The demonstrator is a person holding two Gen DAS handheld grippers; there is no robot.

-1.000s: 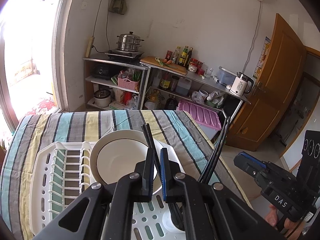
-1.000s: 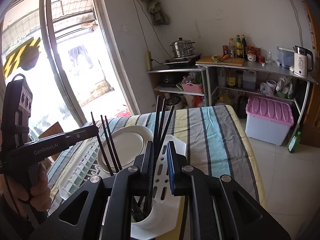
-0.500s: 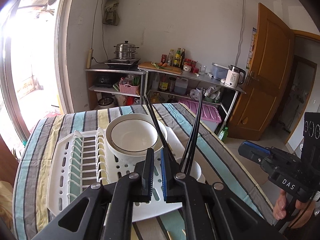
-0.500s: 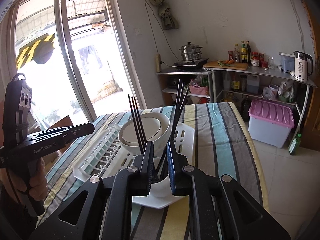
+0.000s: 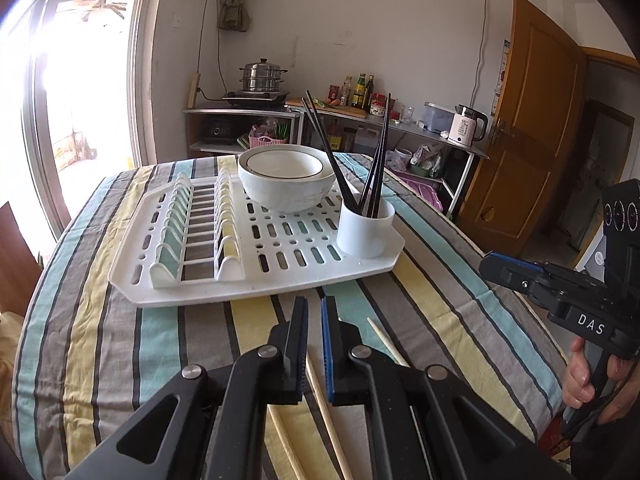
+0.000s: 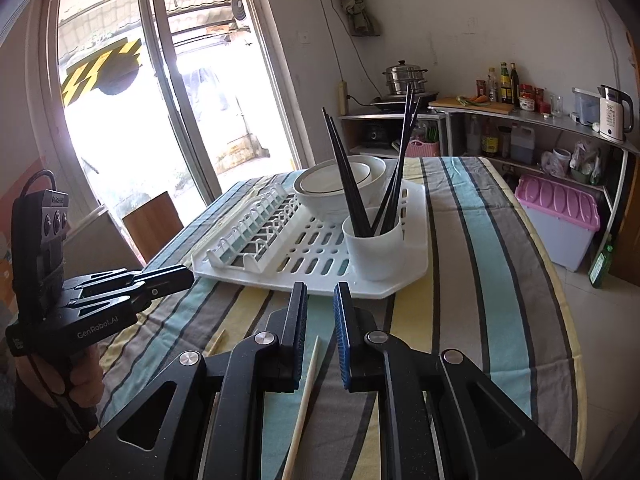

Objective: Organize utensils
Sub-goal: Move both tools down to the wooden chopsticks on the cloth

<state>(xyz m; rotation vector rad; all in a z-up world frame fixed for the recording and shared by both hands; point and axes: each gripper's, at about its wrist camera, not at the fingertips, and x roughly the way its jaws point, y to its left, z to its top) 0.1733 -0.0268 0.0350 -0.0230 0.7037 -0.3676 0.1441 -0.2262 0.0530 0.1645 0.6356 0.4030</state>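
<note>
Black chopsticks [image 5: 372, 172] stand in the white cup [image 5: 366, 230] on the bench [image 5: 120, 344]; left gripper [image 5: 314, 308] closed and empty, right gripper [image 6: 320, 294] slightly open, empty.

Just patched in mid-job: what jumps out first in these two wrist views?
The white drying rack in the middle of the striped tablecloth catches the eye first, with stacked white bowls at its far side and black chopsticks fanning out of the white cup at its corner. Nearer, pale wooden chopsticks lie loose on the cloth, just ahead of the left gripper and right gripper.
</note>
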